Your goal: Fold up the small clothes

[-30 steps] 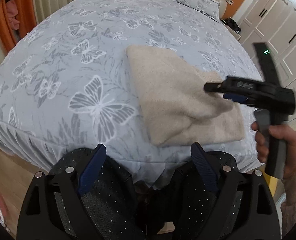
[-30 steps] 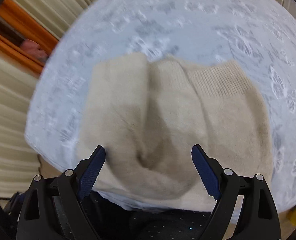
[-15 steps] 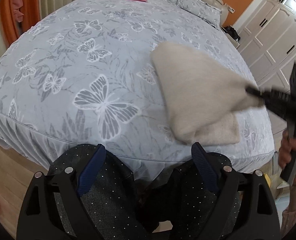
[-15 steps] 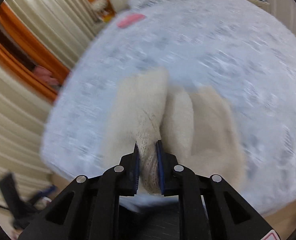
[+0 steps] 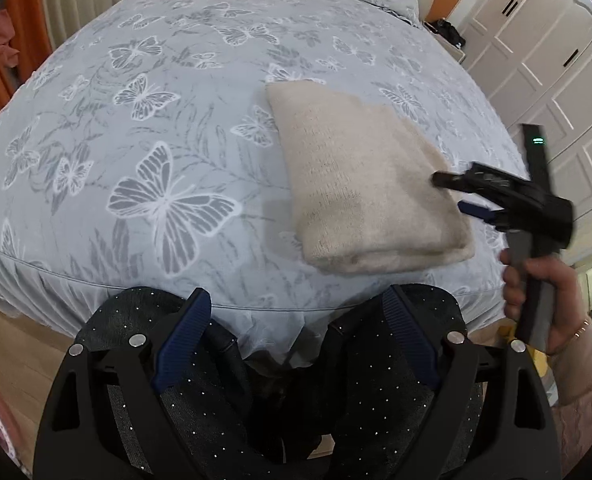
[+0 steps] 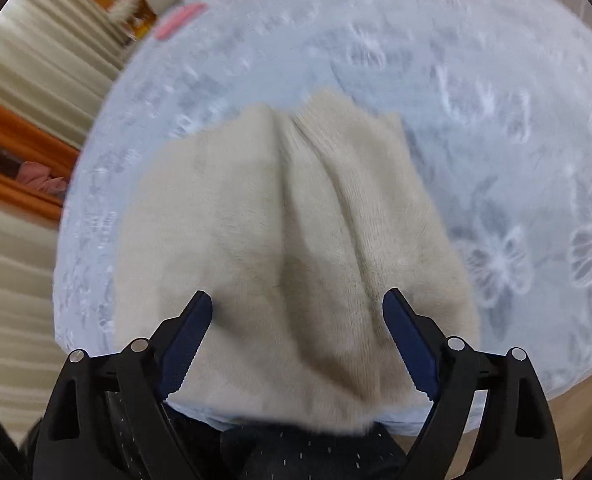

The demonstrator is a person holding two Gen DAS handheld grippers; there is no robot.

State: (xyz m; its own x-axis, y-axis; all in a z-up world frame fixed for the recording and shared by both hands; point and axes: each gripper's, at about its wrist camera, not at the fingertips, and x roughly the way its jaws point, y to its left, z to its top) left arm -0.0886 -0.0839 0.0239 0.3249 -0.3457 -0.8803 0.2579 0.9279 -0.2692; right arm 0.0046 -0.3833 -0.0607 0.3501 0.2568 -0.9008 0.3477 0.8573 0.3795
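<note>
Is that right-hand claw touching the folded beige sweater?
Cannot tell. The right gripper has just reopened over the sweater, nothing pinched, but neither view shows a gap or contact plainly.

The bedspread [image 6: 436, 92] was smeared by motion blur at upper right; the beige garment's [image 6: 296, 240] near edge was hidden at bottom centre.

No readable text, labels, brands, numbers or signs in either view
</note>
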